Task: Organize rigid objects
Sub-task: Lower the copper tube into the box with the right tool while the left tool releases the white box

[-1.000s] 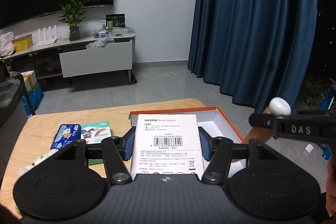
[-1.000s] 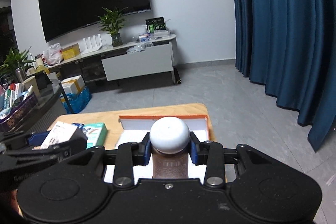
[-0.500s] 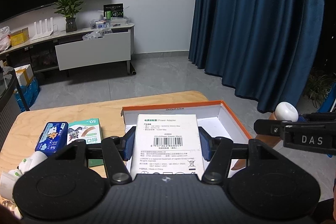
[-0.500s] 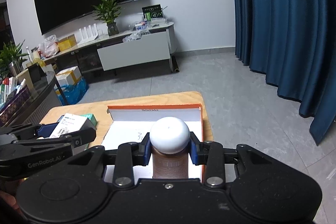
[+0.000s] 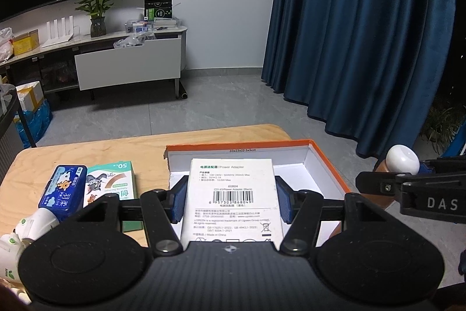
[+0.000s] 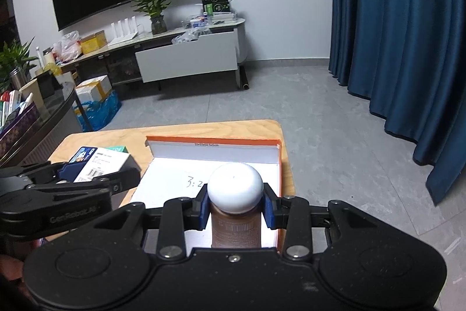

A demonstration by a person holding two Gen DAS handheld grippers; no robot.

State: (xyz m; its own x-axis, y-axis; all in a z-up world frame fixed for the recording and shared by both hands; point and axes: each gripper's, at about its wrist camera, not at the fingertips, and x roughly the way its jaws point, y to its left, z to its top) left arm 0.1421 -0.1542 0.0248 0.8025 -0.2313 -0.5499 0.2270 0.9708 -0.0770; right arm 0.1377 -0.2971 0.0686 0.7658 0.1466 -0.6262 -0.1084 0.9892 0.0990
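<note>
The worktop (image 5: 145,147) carries an open orange box (image 5: 326,162) with white inner walls, and everything here is placed against that box. It lies with its long side running across both views, its open top facing up, its floor bare apart from a handwritten mark.

The left gripper (image 5: 230,194) hangs over the box's near left part. Its jaws are closed partway onto the two long edges of a white adapter carton (image 5: 233,194), which is held flat with its long axis pointing away toward the box's far wall. The carton sits above the box floor, not on it, so the move ahead looks like a straight lowering.

The right gripper (image 6: 235,212) hovers over the box's near right part, close to the orange right wall. Its jaws are nearly closed around the neck of a brown bottle (image 6: 234,229), just under its white round cap (image 6: 235,188); the bottle's long axis runs along the fingers, cap toward the far wall.

Outside the box, to its left, a blue packet (image 5: 64,188) and a green carton (image 5: 110,182) lie on the worktop, nearer the left hand.
</note>
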